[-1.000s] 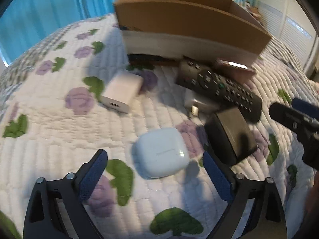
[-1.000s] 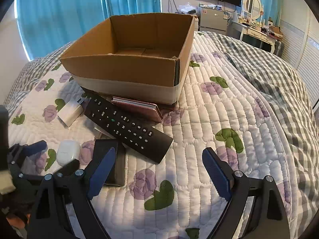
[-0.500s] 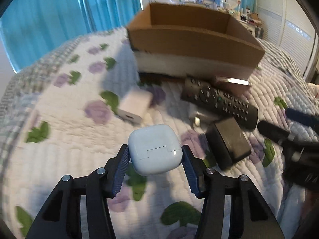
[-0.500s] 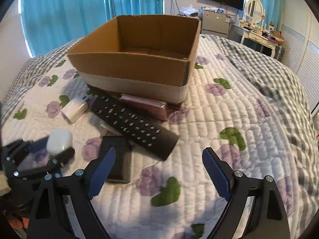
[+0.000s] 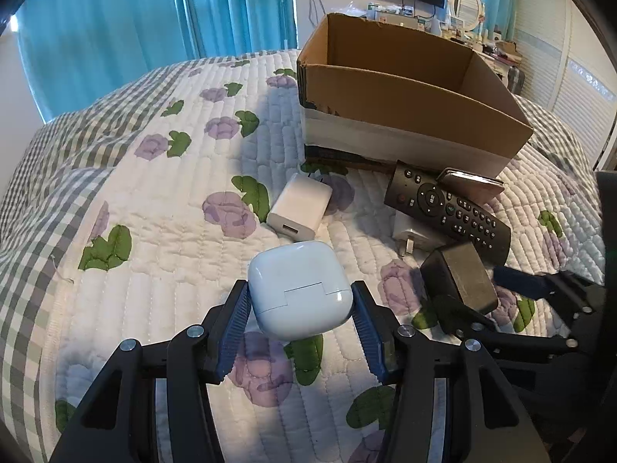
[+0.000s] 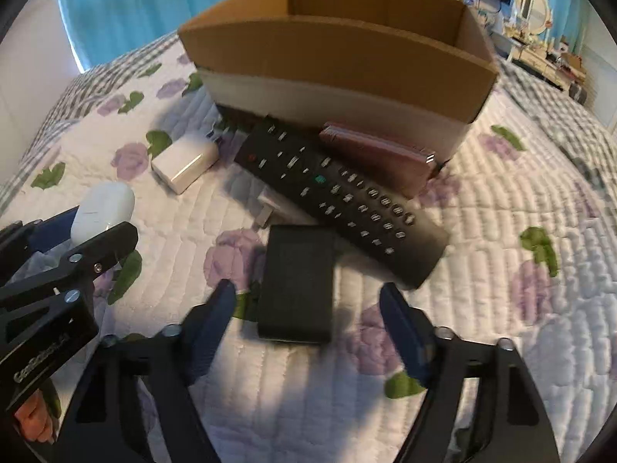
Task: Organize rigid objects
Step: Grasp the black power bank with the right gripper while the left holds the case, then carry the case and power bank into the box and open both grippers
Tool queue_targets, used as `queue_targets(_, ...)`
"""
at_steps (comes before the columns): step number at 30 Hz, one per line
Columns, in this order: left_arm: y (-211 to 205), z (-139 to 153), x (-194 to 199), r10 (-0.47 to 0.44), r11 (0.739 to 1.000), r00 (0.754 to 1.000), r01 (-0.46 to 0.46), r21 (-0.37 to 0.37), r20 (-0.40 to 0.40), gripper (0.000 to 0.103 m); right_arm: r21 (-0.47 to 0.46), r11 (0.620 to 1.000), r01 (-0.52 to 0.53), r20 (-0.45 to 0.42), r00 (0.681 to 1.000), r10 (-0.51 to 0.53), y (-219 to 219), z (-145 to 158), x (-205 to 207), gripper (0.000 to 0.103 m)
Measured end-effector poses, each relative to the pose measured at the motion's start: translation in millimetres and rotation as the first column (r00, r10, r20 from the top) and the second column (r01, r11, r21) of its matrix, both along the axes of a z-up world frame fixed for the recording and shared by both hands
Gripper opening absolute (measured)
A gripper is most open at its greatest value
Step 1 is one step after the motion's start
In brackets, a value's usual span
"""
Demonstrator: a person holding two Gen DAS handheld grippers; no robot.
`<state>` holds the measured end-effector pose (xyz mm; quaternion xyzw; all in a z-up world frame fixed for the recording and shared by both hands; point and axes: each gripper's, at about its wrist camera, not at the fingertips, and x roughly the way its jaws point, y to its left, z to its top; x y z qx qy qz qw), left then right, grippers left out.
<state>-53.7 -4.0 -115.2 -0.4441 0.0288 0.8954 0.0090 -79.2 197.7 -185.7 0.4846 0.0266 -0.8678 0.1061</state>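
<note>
My left gripper [image 5: 300, 310] is shut on a white earbud case [image 5: 299, 287] and holds it above the quilt; the case also shows in the right wrist view [image 6: 102, 210]. My right gripper [image 6: 306, 310] is open, its jaws on either side of a black box [image 6: 297, 289], low over the bed. A black remote [image 6: 335, 196] lies behind the box, partly on a white plug adapter [image 5: 414, 235]. A pink phone [image 6: 376, 154] leans at the open cardboard box [image 6: 339, 58]. A white charger [image 6: 183, 164] lies to the left.
The floral quilt [image 5: 154, 212] covers the bed, with a grey check border at the left and far right. Blue curtains [image 5: 115, 19] hang behind. A dresser with a mirror [image 6: 536, 0] stands at the back right.
My left gripper closed on the earbud case and lifted it off the quilt. My right gripper moved down and left until its open jaws straddle the black box.
</note>
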Motion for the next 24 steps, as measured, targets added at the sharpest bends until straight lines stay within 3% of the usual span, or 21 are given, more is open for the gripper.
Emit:
queue_targets(2, -1, 1, 1, -0.005, 1.0, 1.0, 0.005, 0.015, -0.002, 0.054, -0.001, 1.0, -0.003, 0.007, 1.0, 0.003, -3, -3, -2, 0.062)
queue_targets(6, 2, 3, 1, -0.013, 1.0, 1.0, 0.013, 0.023, -0.007, 0.054, 0.025, 1.0, -0.011, 0.029, 1.0, 0.01, -8, -10, -6, 0.039)
queue_targets(14, 8, 14, 5, -0.025, 0.999, 1.0, 0.026, 0.026, -0.017, 0.054, 0.031, 0.999, -0.013, -0.035, 0.999, 0.015, -1, 12, 12, 0.038)
queue_targets(21, 18, 45, 2, -0.054, 0.998, 0.998, 0.055, 0.041, -0.044, 0.054, -0.03, 0.999, -0.03, -0.145, 0.989, 0.025, 13, 65, 31, 0.038)
queue_targets(24, 22, 71, -9, -0.069, 0.996, 0.993, 0.075, 0.057, -0.099, 0.054, -0.06, 0.998, -0.03, -0.207, 0.978, 0.017, 22, 100, 24, 0.038)
